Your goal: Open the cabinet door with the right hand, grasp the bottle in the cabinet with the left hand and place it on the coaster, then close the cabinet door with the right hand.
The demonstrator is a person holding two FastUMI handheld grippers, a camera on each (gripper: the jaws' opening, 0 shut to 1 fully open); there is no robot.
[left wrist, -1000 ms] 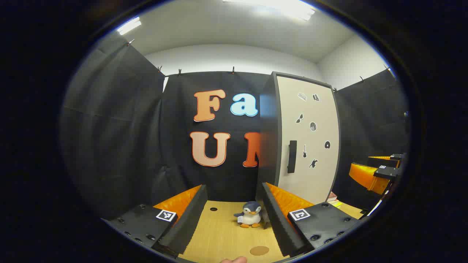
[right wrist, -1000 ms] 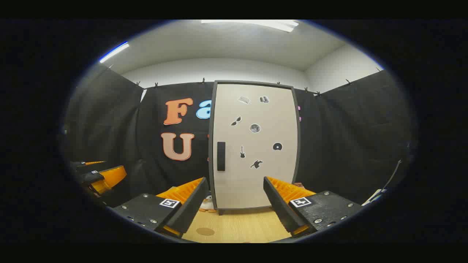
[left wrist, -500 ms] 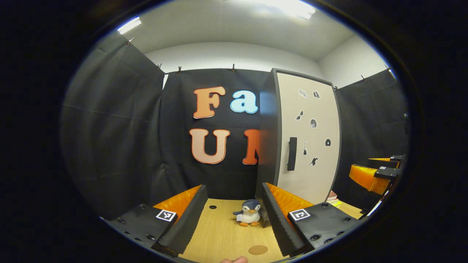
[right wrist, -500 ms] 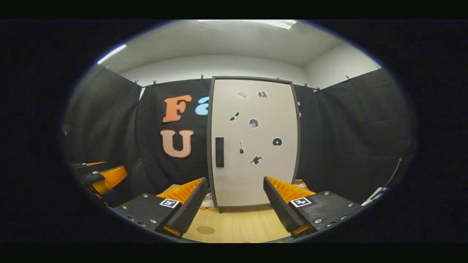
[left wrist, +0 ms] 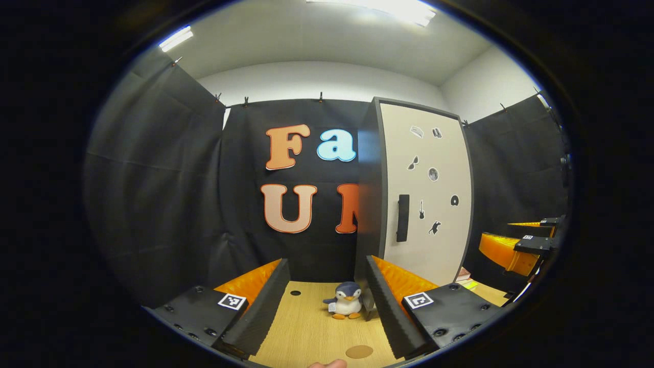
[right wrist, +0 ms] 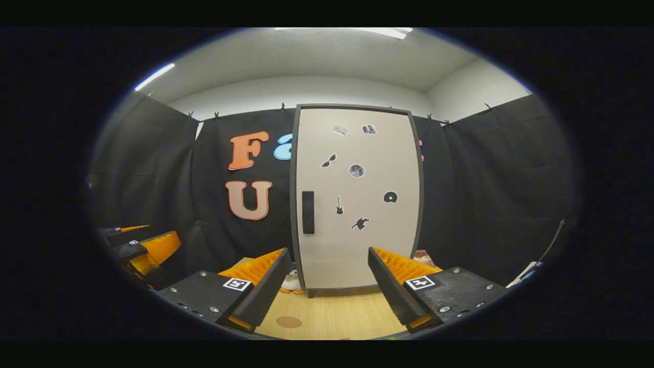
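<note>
The tall upright cabinet (right wrist: 357, 199), dark grey in its frame and side with a pale cream door, stands on the light wooden tabletop (right wrist: 337, 317) against the black cloth wall. Its long axis runs straight up and down, and its door faces the right gripper view squarely; in the left gripper view it is seen at an angle, its dark side panel turned toward the camera. The door is closed, flat in its frame, and carries several small dark stickers. A black vertical bar handle (right wrist: 307, 212) sits near the door's left edge at about mid height, its length running up and down.

The right gripper (right wrist: 327, 276) is held off the door, its fingers spread wide with nothing between them, touching nothing. The left gripper (left wrist: 327, 286) likewise has its fingers wide apart and empty.

A small plush penguin (left wrist: 346, 300), dark blue and white with orange feet, stands upright on the tabletop just beside the cabinet's near left corner. A thin round brown coaster (left wrist: 359, 351) lies flat on the tabletop nearer the camera, apart from the penguin.
</note>
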